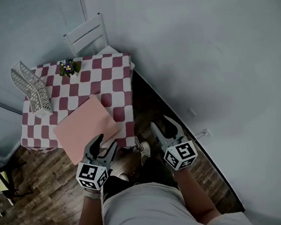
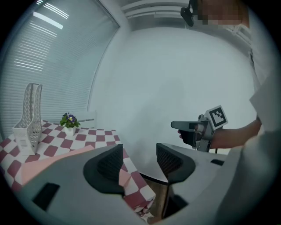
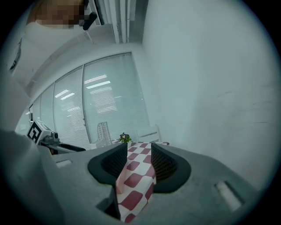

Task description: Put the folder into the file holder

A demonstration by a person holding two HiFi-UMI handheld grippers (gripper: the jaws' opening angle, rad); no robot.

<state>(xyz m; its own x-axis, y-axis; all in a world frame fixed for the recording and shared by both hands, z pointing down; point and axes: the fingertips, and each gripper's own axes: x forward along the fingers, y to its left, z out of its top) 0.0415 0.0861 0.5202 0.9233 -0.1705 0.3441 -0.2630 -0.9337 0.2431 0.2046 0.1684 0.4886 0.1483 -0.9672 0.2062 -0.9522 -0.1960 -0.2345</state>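
While I hold both arms forward at my waist: my left gripper, jaws apart, nothing between, tips by the folder's near edge; my right gripper, jaws apart, empty, off the table's near right corner. Folder: flat, overhanging the table's near edge. Holder: upright, far left corner.

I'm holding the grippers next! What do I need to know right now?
Left gripper: jaws apart, empty, close to the pink folder's near edge, not gripping it.
Right gripper: jaws apart, empty, beside the table's near right corner.
The folder lies flat on the table. The file holder stands at the far left corner, apart from the folder.
Done: nothing yet.
Left: grip the folder and slide it into the file holder.
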